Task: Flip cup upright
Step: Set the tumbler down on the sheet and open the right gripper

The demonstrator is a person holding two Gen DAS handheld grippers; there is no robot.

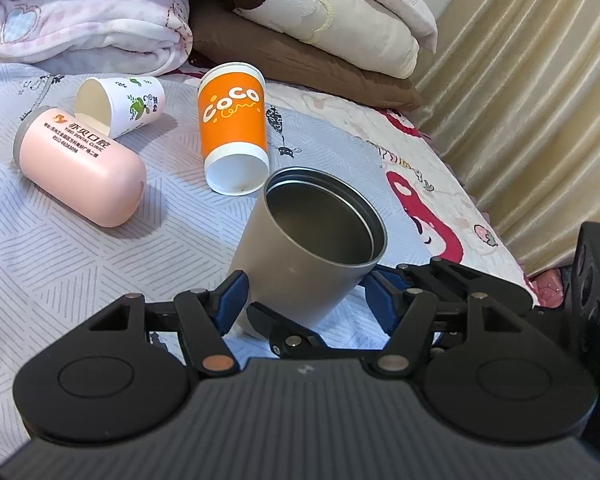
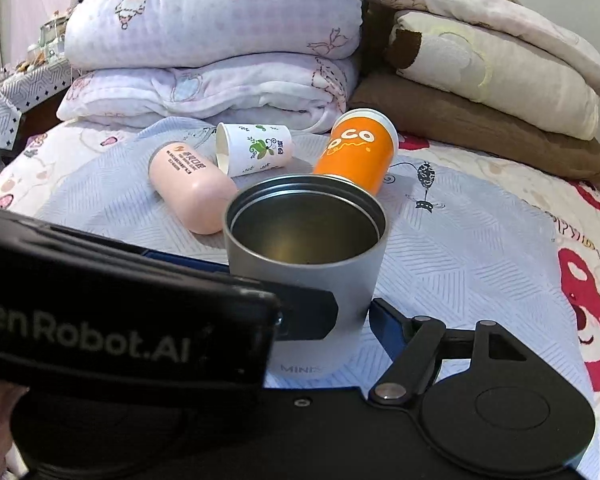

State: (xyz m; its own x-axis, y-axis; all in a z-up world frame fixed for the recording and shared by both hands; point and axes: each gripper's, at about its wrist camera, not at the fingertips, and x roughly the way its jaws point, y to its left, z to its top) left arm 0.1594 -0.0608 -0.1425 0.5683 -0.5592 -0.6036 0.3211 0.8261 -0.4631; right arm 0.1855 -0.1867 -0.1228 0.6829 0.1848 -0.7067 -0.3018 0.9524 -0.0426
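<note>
One grey cylindrical metal tumbler [image 1: 308,248] stands tilted, mouth up, at frame centre on the quilted bedspread [image 1: 60,264], clamped low between the left gripper [image 1: 306,294]; right gripper [image 2: 352,316] state unclear; likely rigid, smooth, slippery, best held mid-wall.

Grey cup [image 1: 300,256], orange cup [image 1: 233,120], pink bottle [image 1: 80,168].

Both wrist views close, sharing grey cup [image 1: 300,256].
</note>
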